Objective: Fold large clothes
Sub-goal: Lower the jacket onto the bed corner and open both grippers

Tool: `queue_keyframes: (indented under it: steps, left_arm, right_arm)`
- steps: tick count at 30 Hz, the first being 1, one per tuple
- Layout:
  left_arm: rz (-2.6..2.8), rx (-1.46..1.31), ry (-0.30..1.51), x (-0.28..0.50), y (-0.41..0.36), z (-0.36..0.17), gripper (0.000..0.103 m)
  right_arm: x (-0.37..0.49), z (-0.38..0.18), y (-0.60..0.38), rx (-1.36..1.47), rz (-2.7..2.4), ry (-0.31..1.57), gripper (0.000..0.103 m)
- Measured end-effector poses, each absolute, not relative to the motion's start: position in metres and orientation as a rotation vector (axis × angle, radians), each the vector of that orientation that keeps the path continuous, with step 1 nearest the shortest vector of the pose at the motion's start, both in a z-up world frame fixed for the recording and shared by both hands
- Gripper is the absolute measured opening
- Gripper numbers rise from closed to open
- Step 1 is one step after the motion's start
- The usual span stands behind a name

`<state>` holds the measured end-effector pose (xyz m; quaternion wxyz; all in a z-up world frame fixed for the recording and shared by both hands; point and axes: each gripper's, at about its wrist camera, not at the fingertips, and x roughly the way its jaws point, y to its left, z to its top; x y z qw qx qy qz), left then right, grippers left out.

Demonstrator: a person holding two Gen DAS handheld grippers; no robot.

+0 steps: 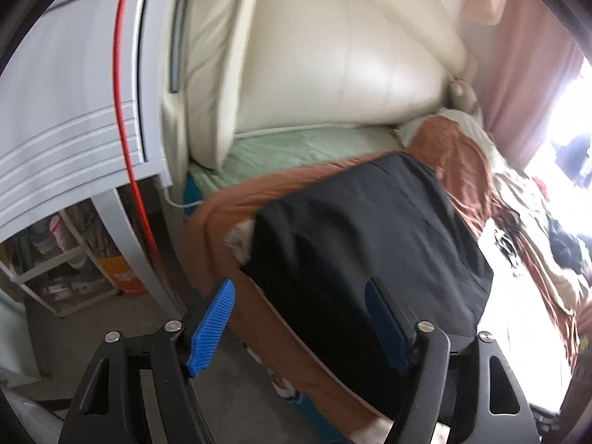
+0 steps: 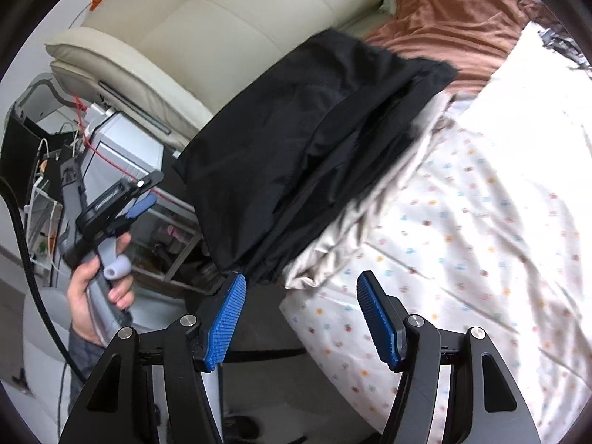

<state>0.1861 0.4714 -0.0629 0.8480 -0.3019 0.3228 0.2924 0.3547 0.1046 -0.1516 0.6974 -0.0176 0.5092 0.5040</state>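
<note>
Left tongs (image 1: 299, 322): blue ribbed pads spread wide, nothing between them, held above the near edge of the folded black fabric garment (image 1: 370, 259). No contact visible.

Right tongs (image 2: 301, 318): pads also apart and empty, just short of the garment's near corner (image 2: 314, 148), not touching it.

The black garment lies in a roughly rectangular fold on the bed, partly over a rust-orange blanket (image 1: 451, 155) and partly over a white sheet with small coloured dots (image 2: 462, 240). Its left edge overhangs the bedside.

Beyond: cream leather padded headboard (image 1: 333, 55), pale green sheet (image 1: 296, 148), grey nightstand (image 1: 55, 111) crossed by a red cable (image 1: 122, 74). Pink curtain (image 1: 525, 74) at right; window overexposed.

In the right wrist view, a bare hand (image 2: 100, 281) grips the left tool's grey handle, tool angled up towards the garment.
</note>
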Motion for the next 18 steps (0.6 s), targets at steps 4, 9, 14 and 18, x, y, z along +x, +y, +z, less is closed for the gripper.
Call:
queue_keyframes:
  steps: [4,9,14,18]
  left_arm:
    - [0.570,-0.576,0.677,0.186,0.435,-0.049,0.088]
    - [0.500,-0.523,0.674,0.185,0.390,-0.030,0.091]
    - [0.438,-0.491,0.639,0.177,0.352,-0.008,0.094]
    - [0.385,-0.454,0.607,0.167,0.319,0.011,0.099]
  right_arm:
    - [0.354,-0.133,0.075,-0.034,1.083,1.088,0.064]
    - [0.350,-0.112,0.038,-0.042,1.022,1.028,0.065]
    - [0.345,-0.089,0.003,-0.035,0.953,0.960,0.077]
    - [0.340,-0.071,-0.029,-0.018,0.901,0.917,0.094]
